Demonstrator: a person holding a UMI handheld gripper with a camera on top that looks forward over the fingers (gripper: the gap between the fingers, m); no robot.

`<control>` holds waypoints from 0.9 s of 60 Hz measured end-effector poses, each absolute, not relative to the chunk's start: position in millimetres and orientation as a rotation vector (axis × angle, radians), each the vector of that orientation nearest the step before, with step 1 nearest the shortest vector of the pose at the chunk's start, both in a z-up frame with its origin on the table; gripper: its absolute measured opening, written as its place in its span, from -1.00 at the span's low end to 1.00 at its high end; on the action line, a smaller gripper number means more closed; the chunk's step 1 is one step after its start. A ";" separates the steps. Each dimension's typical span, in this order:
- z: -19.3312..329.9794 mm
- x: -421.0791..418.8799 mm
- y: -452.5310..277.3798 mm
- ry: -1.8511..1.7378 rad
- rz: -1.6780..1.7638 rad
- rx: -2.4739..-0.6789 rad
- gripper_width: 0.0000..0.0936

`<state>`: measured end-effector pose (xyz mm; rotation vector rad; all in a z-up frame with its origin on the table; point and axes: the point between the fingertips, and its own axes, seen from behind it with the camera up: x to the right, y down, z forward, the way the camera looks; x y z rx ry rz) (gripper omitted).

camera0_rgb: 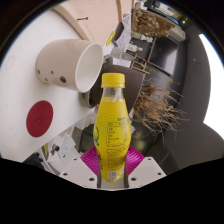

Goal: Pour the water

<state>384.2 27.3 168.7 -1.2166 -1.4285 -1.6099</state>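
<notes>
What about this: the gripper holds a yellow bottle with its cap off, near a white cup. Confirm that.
Wrong on one point. The gripper view shows the yellow bottle with its yellow cap still on. The gripper does hold it, near the white cup.

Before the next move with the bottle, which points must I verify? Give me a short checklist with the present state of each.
1. Bottle between the gripper fingers: ok.
2. Both pads pressing on the bottle: cannot tell; the pink pad shows beside its base.
3. Yellow cap removed for pouring: not ok, it is on.
4. Bottle upright: ok.
5. White cup ready to receive: not ok, it lies on its side, beyond the bottle.
</notes>
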 end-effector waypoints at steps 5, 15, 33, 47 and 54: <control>169.0 373.7 31.2 -1.510 -1.644 -1.119 -0.36; 172.0 364.5 31.7 -1.493 -1.592 -1.131 -0.36; 201.1 368.6 12.0 -0.835 -0.994 -1.600 -0.35; 165.9 361.5 -0.1 -0.369 -0.326 -1.856 -0.35; 129.9 354.9 -0.4 -0.262 -0.132 -1.903 -0.35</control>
